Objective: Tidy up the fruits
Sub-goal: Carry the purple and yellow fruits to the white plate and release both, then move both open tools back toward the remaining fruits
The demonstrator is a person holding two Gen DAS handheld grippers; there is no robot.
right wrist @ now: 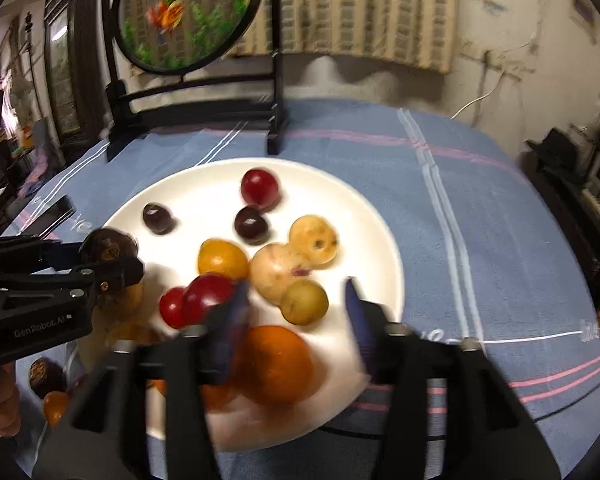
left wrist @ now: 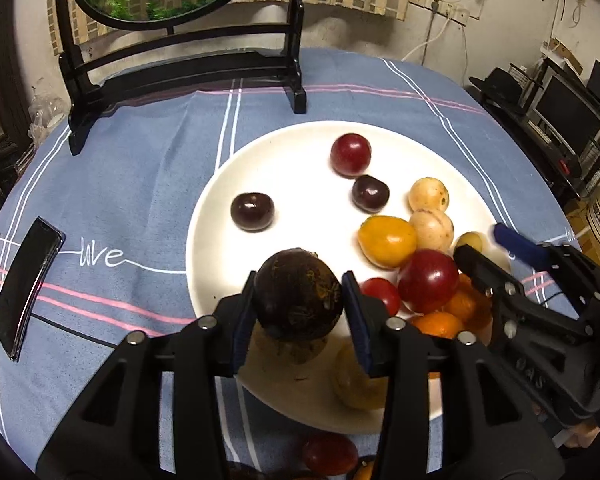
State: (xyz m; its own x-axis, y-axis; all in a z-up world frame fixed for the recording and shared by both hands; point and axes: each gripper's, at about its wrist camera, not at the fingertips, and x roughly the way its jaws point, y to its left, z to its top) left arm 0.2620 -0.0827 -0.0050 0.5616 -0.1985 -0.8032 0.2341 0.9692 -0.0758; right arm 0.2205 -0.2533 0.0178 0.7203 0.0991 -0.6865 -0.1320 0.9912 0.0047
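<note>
plate [left wrist: 284,168]: white | tablecloth [left wrist: 148,168]: blue, pink-white stripes | orange [right wrist: 278,364]: orange

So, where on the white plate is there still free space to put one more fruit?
On the plate, the left and far part is bare, around the lone dark cherry. The right and near side is crowded with piled fruits, around the orange.

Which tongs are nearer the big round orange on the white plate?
Right. The right tongs straddle the big round orange, open; the left tongs sit across the white plate, around a dark brown round fruit.
</note>
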